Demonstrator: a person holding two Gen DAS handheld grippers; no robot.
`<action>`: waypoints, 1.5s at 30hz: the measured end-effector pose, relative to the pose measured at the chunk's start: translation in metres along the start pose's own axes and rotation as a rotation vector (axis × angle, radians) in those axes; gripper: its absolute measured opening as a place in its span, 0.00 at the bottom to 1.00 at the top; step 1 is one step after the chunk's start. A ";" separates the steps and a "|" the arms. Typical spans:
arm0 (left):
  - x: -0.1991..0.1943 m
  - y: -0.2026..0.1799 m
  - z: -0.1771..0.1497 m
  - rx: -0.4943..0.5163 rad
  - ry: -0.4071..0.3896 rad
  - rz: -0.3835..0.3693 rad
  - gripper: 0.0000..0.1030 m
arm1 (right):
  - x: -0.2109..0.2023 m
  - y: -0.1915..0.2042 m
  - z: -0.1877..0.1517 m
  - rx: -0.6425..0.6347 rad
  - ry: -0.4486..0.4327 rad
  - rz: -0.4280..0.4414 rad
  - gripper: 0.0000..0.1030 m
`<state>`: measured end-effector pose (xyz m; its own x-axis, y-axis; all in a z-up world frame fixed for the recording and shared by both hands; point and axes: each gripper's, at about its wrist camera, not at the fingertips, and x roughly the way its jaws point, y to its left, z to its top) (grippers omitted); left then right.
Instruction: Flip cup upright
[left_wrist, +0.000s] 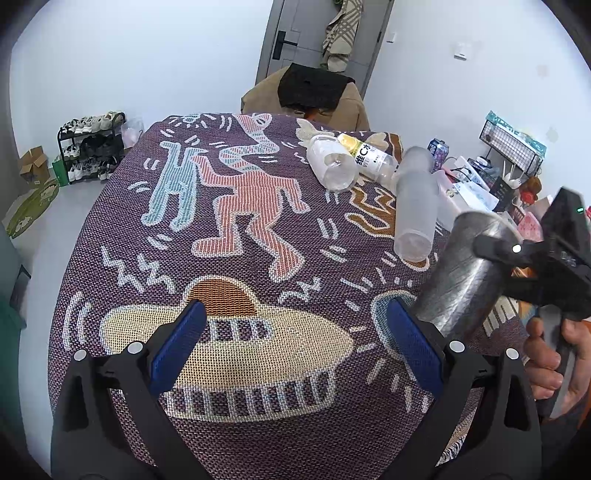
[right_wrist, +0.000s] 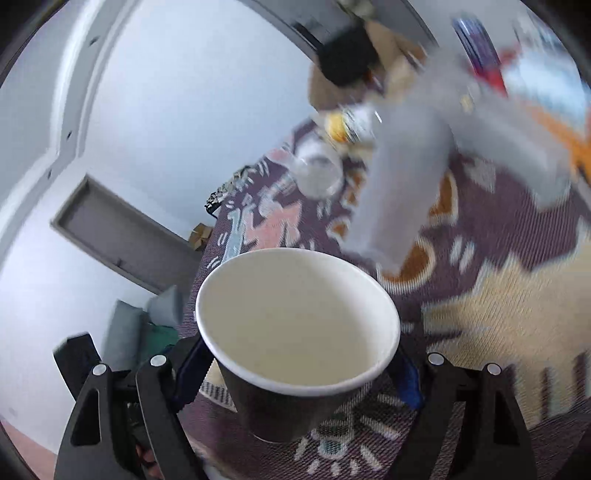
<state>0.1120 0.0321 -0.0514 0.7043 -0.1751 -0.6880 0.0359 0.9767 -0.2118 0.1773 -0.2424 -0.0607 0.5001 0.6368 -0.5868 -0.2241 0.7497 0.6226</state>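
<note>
We see the right gripper (right_wrist: 301, 373) clamped on the dark paper cup (right_wrist: 295, 332) (white inside, mouth toward camera), tilted above the patterned tablecloth (left_wrist: 258, 229) | left gripper (left_wrist: 295, 343) spread apart, holding nothing

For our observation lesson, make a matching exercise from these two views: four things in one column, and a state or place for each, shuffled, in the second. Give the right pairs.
Column 1
1. dark paper cup
2. left gripper
3. frosted tumbler
4. labelled bottle

Column 2
A. open, holding nothing
B. lying on the patterned cloth, yellow at one end
C. gripped by the right gripper, tilted in the air
D. lying on its side, mouth toward the left wrist camera

Pairs: 1-C, 2-A, 3-D, 4-B
</note>
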 end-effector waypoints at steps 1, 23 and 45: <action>-0.001 0.000 0.000 -0.001 -0.004 -0.002 0.94 | -0.007 0.008 0.001 -0.049 -0.025 -0.030 0.78; -0.005 0.026 -0.006 -0.061 -0.018 0.013 0.94 | 0.004 0.092 -0.035 -0.624 -0.195 -0.406 0.78; -0.028 -0.004 -0.007 0.003 -0.058 0.012 0.94 | -0.029 0.092 -0.067 -0.651 -0.208 -0.360 0.93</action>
<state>0.0876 0.0325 -0.0365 0.7444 -0.1561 -0.6492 0.0291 0.9790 -0.2020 0.0862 -0.1801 -0.0208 0.7678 0.3354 -0.5459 -0.4325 0.8999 -0.0553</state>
